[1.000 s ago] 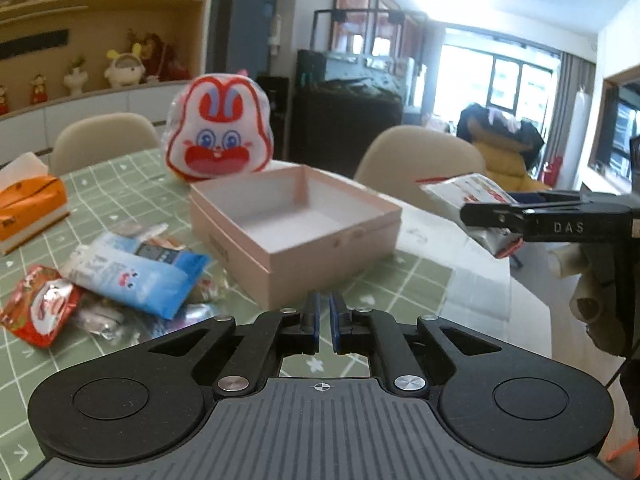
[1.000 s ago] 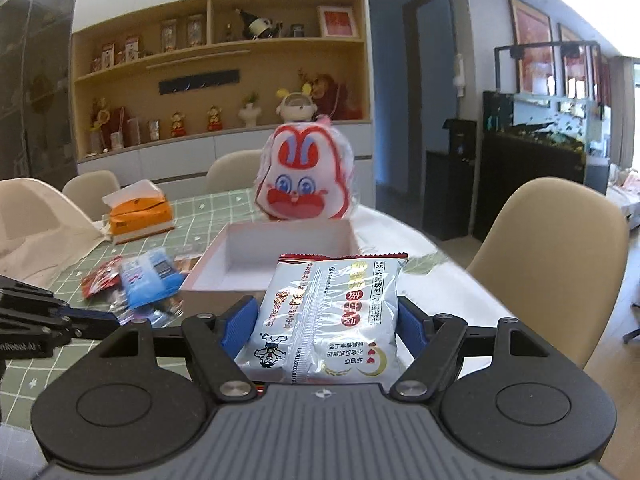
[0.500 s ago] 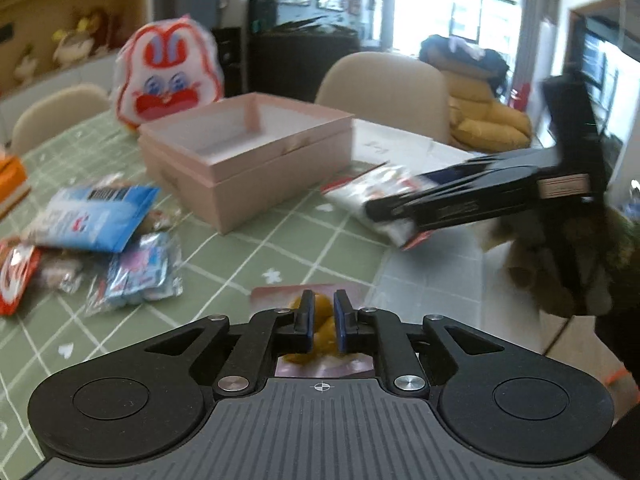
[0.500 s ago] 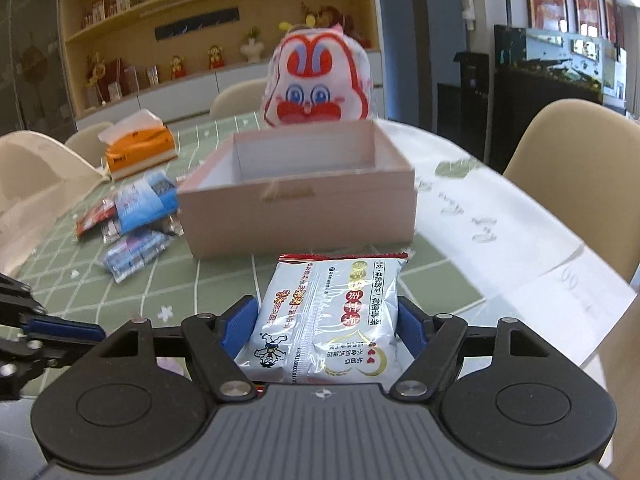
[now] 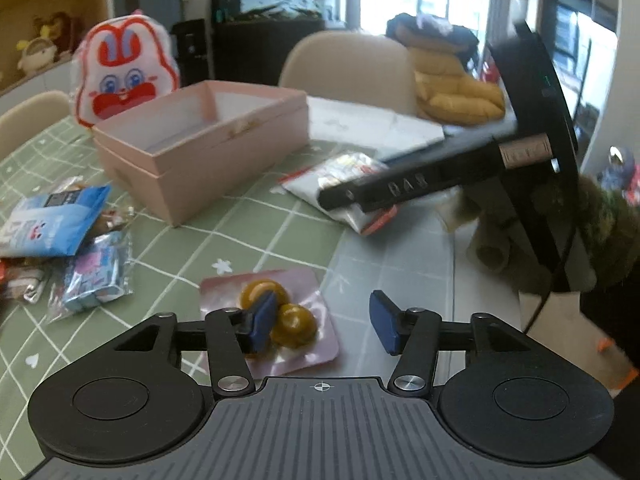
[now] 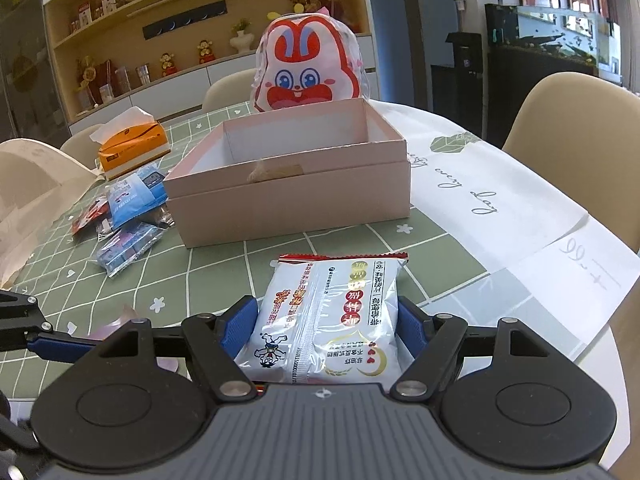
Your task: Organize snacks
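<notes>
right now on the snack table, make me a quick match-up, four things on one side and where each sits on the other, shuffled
1. white snack packet
2. pink packet
3. pink box
4. orange tissue box

a. open, on the table
b. far left of the table
c. between the right gripper's pads
d. flat under the open left gripper

Pairs: 1-c, 2-d, 3-a, 4-b

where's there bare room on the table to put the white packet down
Bare green checked cloth lies between the pink cardboard box and the white foil snack packet clamped in the right gripper. The white printed cloth right of the box is bare too. Crowded: the blue and red wrappers left of the box, and the pink candy pack under the open left gripper.
</notes>
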`<state>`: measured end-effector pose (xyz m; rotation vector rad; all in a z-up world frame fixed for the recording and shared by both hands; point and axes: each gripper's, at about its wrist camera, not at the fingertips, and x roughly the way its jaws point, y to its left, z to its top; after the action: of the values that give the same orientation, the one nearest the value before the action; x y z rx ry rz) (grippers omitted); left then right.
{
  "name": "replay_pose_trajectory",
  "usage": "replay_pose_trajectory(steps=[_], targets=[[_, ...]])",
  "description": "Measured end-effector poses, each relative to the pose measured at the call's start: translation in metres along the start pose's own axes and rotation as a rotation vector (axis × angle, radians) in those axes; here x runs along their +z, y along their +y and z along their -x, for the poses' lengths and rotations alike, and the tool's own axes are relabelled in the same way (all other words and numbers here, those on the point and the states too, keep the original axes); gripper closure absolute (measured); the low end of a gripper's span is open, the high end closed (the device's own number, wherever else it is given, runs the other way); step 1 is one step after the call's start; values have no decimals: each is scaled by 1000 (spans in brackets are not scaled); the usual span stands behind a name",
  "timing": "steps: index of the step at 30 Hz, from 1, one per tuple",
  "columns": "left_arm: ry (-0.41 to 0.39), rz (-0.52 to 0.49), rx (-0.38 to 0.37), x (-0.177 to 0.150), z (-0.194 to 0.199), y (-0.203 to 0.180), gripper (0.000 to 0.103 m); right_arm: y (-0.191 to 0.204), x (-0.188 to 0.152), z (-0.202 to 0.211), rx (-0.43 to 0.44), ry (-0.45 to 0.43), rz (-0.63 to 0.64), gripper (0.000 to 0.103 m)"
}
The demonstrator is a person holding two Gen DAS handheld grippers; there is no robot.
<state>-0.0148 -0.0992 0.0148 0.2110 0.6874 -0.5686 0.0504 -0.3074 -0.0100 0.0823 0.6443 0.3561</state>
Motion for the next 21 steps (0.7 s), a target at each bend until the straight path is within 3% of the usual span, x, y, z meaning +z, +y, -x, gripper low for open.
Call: replay_pose_trajectory(steps=[2, 5, 13, 18, 21], targets=[[-22, 3, 67, 0, 2, 3, 46, 0, 0, 0, 2, 2, -4, 29], [16, 25, 112, -2, -6, 11, 43, 0, 0, -1, 4, 5, 0, 29], [14, 61, 102, -1, -12, 16, 46, 1, -1, 0, 5, 5, 4, 28], [16, 19, 100, -3, -13, 10, 45, 2, -2, 0, 5, 9, 5, 28], [24, 66, 88, -2, -15, 14, 43, 3, -3, 0, -2, 3, 8, 28]])
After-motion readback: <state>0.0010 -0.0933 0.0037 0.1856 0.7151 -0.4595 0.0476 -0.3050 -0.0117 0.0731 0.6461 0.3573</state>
